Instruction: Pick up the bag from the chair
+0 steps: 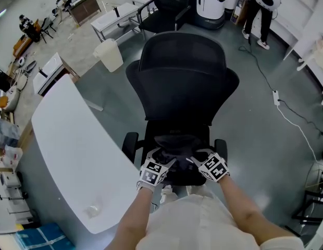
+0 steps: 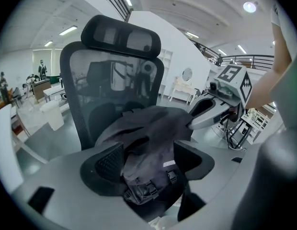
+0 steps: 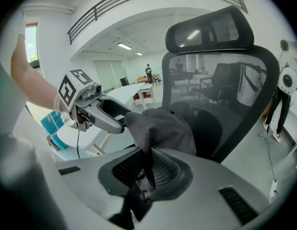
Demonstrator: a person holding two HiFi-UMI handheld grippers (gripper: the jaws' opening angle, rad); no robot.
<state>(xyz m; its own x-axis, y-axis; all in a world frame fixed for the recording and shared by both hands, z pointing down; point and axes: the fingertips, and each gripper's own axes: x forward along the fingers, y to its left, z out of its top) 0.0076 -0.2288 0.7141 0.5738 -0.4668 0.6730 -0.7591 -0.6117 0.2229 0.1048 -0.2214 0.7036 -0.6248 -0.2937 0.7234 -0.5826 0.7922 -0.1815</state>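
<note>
A dark fabric bag (image 1: 177, 145) lies bunched on the seat of a black mesh office chair (image 1: 182, 72). Both grippers meet at the seat's front edge. In the left gripper view, the left gripper (image 2: 148, 171) has a thick, buckled fold of the bag (image 2: 153, 133) filling the space between its jaws. The right gripper (image 3: 146, 169) is shut on a thin fold of the bag (image 3: 163, 128). Each gripper shows in the other's view: the right gripper (image 2: 196, 119) and the left gripper (image 3: 120, 121) pinch the fabric from opposite sides. In the head view the left gripper (image 1: 164, 159) and right gripper (image 1: 197, 159) sit close together.
A long white table (image 1: 67, 139) runs along the chair's left. A white bin (image 1: 109, 54) and a second chair (image 1: 166, 9) stand beyond. A cable with a power strip (image 1: 276, 97) crosses the floor at the right. A person (image 1: 263, 9) stands far back.
</note>
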